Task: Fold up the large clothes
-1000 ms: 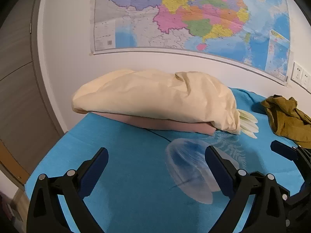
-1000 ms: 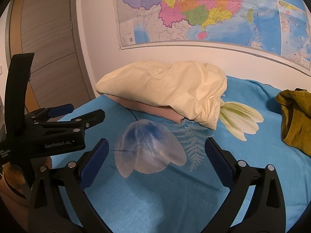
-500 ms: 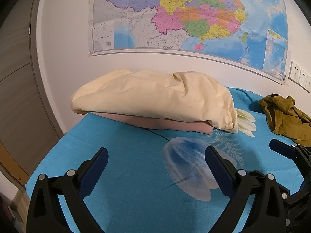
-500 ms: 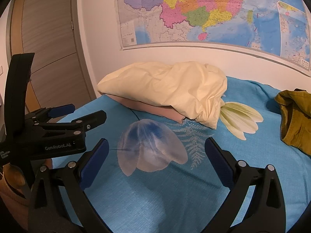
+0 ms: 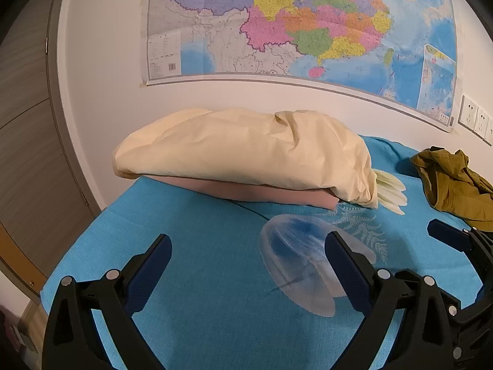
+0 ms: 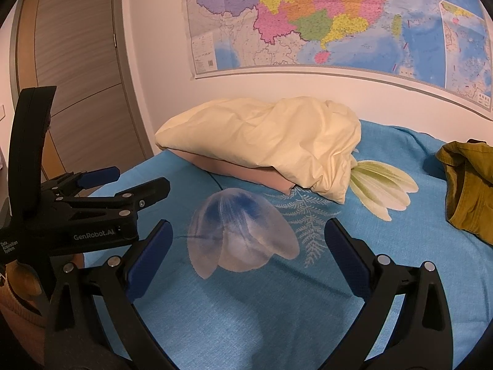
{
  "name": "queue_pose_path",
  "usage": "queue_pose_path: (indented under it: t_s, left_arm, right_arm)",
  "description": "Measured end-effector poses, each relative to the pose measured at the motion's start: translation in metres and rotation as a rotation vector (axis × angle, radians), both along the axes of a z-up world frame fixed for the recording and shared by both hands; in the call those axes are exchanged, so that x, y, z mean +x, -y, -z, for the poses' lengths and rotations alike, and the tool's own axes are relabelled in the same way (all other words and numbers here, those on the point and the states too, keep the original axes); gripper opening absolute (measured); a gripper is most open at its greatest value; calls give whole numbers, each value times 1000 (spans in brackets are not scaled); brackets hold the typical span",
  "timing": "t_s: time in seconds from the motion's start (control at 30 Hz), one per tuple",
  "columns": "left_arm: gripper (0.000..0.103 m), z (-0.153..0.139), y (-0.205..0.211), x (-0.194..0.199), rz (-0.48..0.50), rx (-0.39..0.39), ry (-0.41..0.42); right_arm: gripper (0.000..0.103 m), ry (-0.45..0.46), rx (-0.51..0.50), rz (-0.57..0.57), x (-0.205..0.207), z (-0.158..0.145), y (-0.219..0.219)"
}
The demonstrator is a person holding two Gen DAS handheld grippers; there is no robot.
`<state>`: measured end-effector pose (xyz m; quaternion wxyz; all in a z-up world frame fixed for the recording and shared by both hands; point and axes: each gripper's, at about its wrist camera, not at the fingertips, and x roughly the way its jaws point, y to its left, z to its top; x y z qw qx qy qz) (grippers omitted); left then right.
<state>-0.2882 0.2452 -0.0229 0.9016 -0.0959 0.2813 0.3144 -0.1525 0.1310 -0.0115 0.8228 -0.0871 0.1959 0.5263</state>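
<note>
An olive-green garment (image 5: pixel 453 182) lies crumpled on the blue bed sheet (image 5: pixel 200 246) at the far right; it also shows in the right wrist view (image 6: pixel 468 191). My left gripper (image 5: pixel 246 256) is open and empty above the sheet, well left of the garment. My right gripper (image 6: pixel 246 246) is open and empty above the sheet, with the garment to its far right. The left gripper's body (image 6: pixel 77 215) shows at the left of the right wrist view. The right gripper's tip (image 5: pixel 456 240) shows at the right of the left wrist view.
A cream pillow (image 5: pixel 246 154) lies on a pink pillow (image 5: pixel 262 192) near the wall. A map (image 5: pixel 308 21) hangs above. A wooden door (image 6: pixel 77 77) stands at the left. The sheet carries flower and fern prints (image 6: pixel 243 231).
Both views have shifted only slightly; the pillows and garment sit a little differently in frame. Both grippers stay open and empty.
</note>
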Motion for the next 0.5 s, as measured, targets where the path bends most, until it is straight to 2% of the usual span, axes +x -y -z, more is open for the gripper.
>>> queue_pose_path:
  t_s: [0.5]
  left_arm:
    - [96,3,-1,3,4,-4,-11]
  right_arm:
    - [97,-6,-1,4,1,1,-1]
